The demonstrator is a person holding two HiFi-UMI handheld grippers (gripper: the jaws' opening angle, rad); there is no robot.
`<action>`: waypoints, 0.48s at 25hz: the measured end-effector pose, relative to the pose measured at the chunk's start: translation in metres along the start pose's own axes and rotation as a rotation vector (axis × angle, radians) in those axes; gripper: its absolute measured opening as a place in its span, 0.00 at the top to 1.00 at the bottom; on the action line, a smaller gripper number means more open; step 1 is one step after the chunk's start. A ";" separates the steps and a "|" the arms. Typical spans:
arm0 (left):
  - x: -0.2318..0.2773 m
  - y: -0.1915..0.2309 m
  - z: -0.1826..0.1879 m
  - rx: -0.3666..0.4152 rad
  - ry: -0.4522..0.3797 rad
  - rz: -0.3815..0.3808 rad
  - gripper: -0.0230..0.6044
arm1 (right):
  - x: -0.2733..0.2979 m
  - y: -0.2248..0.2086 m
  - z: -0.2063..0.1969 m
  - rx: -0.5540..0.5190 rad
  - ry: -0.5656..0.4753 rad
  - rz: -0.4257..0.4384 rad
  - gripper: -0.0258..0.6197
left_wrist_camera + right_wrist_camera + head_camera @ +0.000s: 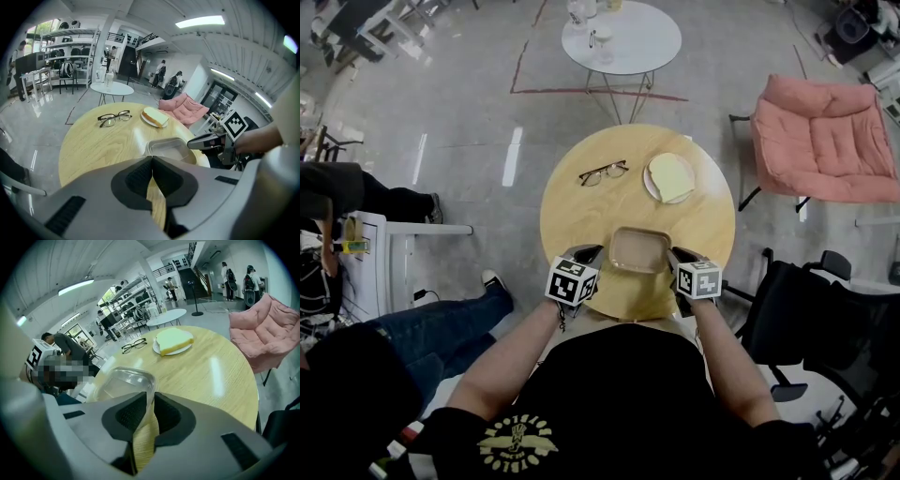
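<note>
A clear plastic container (639,249) sits at the near edge of a round wooden table (581,211), between my two grippers. My right gripper (673,255) is shut on the container's right rim, and the thin rim (151,380) runs down between its jaws. My left gripper (596,251) is shut, with its tips (152,158) just short of the container's near left corner (151,147). Farther back lie black-framed glasses (603,172) and a white plate with a slab of pale bread (670,177).
Beyond the wooden table stands a white round table (622,37) with small items. A pink cushioned chair (825,141) is at the right and a black chair (806,319) at the near right. A seated person's jeans-clad leg (422,328) and a white side table (375,253) are at the left.
</note>
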State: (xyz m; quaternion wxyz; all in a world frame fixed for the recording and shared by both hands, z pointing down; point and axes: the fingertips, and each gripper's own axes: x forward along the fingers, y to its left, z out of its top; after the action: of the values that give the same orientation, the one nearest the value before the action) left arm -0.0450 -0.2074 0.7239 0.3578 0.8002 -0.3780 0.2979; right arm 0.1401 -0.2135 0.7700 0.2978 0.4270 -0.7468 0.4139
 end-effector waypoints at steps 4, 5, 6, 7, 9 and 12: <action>-0.002 0.004 -0.003 -0.007 0.003 0.006 0.94 | 0.000 -0.001 0.002 0.037 -0.004 -0.014 0.86; -0.003 0.004 -0.003 -0.009 0.002 0.007 0.94 | -0.001 -0.001 0.005 0.039 -0.005 -0.021 0.86; -0.003 0.004 -0.003 -0.010 0.000 0.008 0.94 | -0.002 -0.001 0.007 0.045 -0.006 -0.026 0.87; -0.003 0.004 -0.002 -0.010 -0.002 0.007 0.94 | -0.003 -0.002 0.008 0.055 -0.008 -0.031 0.87; -0.004 0.002 -0.001 -0.009 -0.005 0.005 0.94 | -0.004 -0.004 0.009 0.089 -0.016 -0.040 0.90; -0.007 0.000 -0.001 -0.022 -0.011 -0.003 0.94 | -0.007 -0.007 0.010 0.133 -0.025 -0.050 0.91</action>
State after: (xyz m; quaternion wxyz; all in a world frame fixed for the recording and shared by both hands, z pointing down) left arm -0.0485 -0.2040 0.7191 0.3651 0.7984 -0.3819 0.2888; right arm 0.1486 -0.2215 0.7623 0.2696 0.4695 -0.7104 0.4496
